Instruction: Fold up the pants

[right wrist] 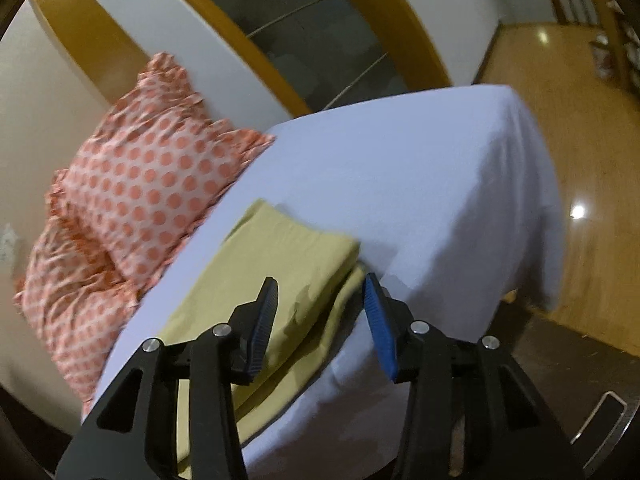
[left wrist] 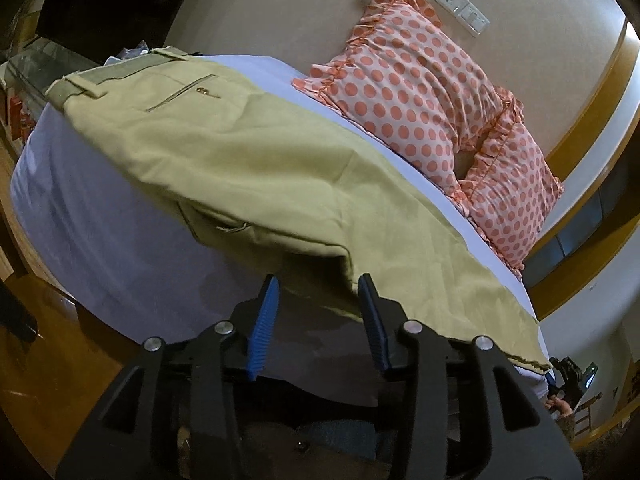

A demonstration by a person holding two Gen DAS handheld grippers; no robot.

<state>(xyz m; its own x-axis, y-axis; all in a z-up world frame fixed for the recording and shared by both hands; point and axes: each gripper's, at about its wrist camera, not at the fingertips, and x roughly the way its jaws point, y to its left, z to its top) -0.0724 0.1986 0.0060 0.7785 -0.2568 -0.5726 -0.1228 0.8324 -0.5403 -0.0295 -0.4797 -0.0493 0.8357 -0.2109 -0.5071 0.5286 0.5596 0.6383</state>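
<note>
My left gripper [left wrist: 318, 300] is wide and empty, at the near edge of the pants [left wrist: 248, 160] on the bed [left wrist: 80, 240]. Their long axis runs waistband left, hems right. My right gripper [right wrist: 320, 304], also wide and empty, hovers over the hem end.

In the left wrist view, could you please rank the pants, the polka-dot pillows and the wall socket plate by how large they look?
1. pants, largest, though partly because they lie nearest the camera.
2. polka-dot pillows, taken together.
3. wall socket plate, by far the smallest, and farthest away.
</note>
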